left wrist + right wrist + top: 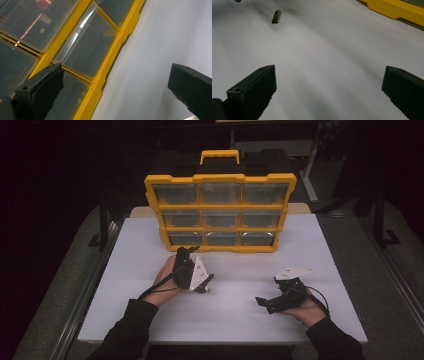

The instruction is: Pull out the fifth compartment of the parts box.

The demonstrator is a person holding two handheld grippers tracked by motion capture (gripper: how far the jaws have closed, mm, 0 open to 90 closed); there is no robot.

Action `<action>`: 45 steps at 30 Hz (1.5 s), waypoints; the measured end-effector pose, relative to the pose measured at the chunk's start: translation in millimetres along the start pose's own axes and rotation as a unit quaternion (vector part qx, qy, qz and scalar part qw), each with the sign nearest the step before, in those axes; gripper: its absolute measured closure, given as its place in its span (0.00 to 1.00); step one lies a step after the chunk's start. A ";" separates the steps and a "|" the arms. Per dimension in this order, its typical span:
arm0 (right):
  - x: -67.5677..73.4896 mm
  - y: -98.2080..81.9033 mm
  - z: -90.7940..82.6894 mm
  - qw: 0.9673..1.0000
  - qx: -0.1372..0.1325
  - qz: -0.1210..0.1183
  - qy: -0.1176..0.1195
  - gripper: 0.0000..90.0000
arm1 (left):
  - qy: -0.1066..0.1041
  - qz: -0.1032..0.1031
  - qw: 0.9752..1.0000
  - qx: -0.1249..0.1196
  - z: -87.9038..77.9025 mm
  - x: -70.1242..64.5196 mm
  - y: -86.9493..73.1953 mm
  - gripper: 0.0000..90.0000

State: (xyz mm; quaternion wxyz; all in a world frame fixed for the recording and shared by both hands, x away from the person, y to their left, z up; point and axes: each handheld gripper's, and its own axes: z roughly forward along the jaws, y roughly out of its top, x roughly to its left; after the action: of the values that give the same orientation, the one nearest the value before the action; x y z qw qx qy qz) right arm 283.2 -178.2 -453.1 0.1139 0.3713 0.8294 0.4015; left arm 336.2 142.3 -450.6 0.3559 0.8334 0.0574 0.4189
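A yellow organizer (220,178) with clear drawers stands upright at the back of the white table (150,320). My left gripper (187,252) is just in front of its bottom-left drawer (185,238), tilted, with jaws open and nothing between them. In the left gripper view the left gripper (115,85) faces a clear drawer (87,47) and the yellow frame (110,67). My right gripper (264,304) lies low at the table's right front, pointing left, open and empty. The right gripper (329,87) looks over bare table at a small dark block (276,17) lying farther ahead.
The organizer has a yellow carry handle (219,156) on top, and its base edge (397,11) shows at the upper right of the right gripper view. The table's front edge runs just ahead of the person's sleeves (125,330). Dark floor and metal frames surround the table.
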 end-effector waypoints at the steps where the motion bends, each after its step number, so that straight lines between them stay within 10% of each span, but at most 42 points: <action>1: -0.1 0.0 0.0 1.000 0.000 0.000 0.000 0.00 | 0.004 0.005 1.000 0.001 -0.1 -0.2 -0.3 0.00; 45: 0.0 0.0 0.1 1.000 0.001 0.000 0.000 0.00 | 0.058 0.092 0.994 0.014 -1.8 -7.8 1.9 0.00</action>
State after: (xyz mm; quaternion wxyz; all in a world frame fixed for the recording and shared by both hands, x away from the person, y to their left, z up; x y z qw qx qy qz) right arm 283.2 -178.2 -453.2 0.1135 0.3714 0.8298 0.4008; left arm 329.4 138.9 -453.8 0.3006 0.8141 0.0074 0.4968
